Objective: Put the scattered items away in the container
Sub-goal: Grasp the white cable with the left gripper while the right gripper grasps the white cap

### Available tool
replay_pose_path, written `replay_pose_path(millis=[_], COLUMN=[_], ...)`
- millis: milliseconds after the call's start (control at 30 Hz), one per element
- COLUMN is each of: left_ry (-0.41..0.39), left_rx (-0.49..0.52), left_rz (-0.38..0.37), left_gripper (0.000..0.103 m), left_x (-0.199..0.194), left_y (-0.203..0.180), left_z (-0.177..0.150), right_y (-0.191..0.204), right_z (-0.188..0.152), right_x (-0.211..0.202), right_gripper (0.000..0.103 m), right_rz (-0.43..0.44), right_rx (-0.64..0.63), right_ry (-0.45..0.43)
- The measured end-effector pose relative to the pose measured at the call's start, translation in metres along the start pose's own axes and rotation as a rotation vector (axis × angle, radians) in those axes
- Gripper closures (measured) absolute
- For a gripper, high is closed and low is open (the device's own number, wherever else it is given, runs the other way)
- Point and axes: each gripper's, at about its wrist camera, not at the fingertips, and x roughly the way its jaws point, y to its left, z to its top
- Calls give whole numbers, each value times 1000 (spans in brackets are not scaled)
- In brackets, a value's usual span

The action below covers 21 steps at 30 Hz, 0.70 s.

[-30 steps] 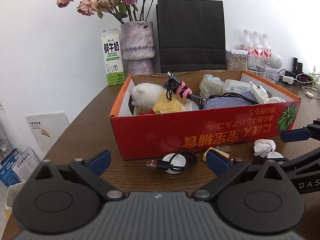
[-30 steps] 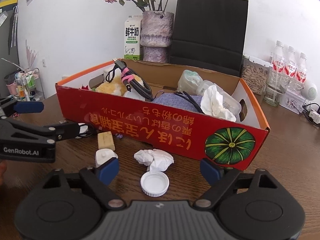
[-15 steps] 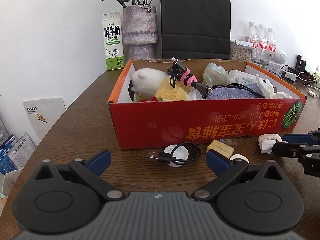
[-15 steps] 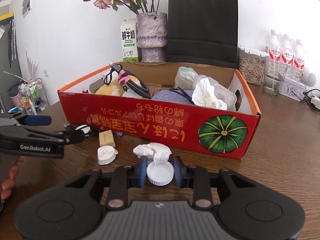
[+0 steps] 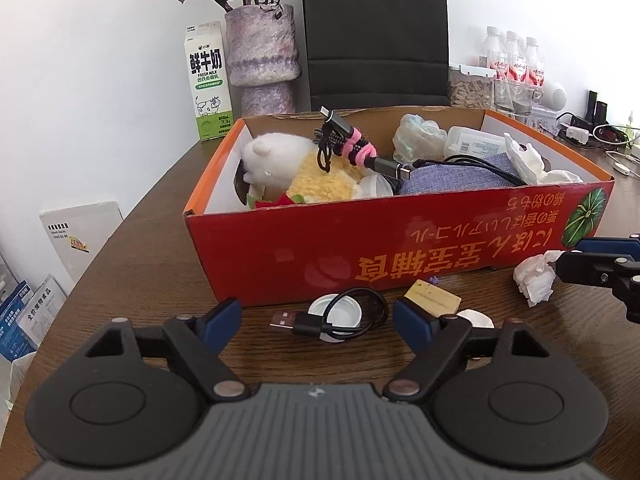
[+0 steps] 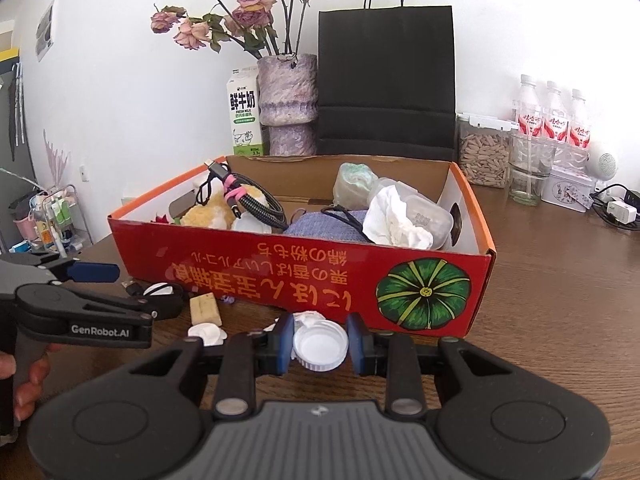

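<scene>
A red cardboard box (image 5: 400, 248) (image 6: 280, 276) on the wooden table holds a plush toy, cables, a cloth and tissue. My right gripper (image 6: 320, 342) is shut on a white plastic lid (image 6: 320, 345) and holds it in front of the box. A crumpled tissue (image 5: 534, 276) (image 6: 308, 317) lies just behind it. My left gripper (image 5: 316, 316) is open and empty, just short of a black USB cable (image 5: 332, 316) coiled over a white cap (image 5: 334, 310). A tan block (image 5: 432, 298) (image 6: 205, 306) and another white cap (image 5: 474, 317) (image 6: 206, 333) lie nearby.
Behind the box stand a milk carton (image 5: 208, 80), a vase with dried roses (image 5: 262, 56) and a black paper bag (image 5: 376, 36). Water bottles (image 6: 552, 120), a jar (image 6: 482, 154) and chargers (image 6: 622, 210) are at the back right.
My right gripper has closed on the white lid and lifted it off the table. The left gripper has risen a little and stays open.
</scene>
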Motion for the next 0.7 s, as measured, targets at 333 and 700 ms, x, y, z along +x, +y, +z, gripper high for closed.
replay_pose_path(millis=[333, 700], left_ry=[5, -60], left_rx=[27, 26], left_rz=[-42, -48], left_gripper=[43, 47], left_x=[-2, -16], left_y=[-5, -6], left_z=[-2, -4], right_y=[2, 0], right_z=[0, 0], right_x=[-1, -4], right_gripper=[76, 76], right_rz=[-2, -3], right_rx=[-7, -3], right_ry=[-5, -22])
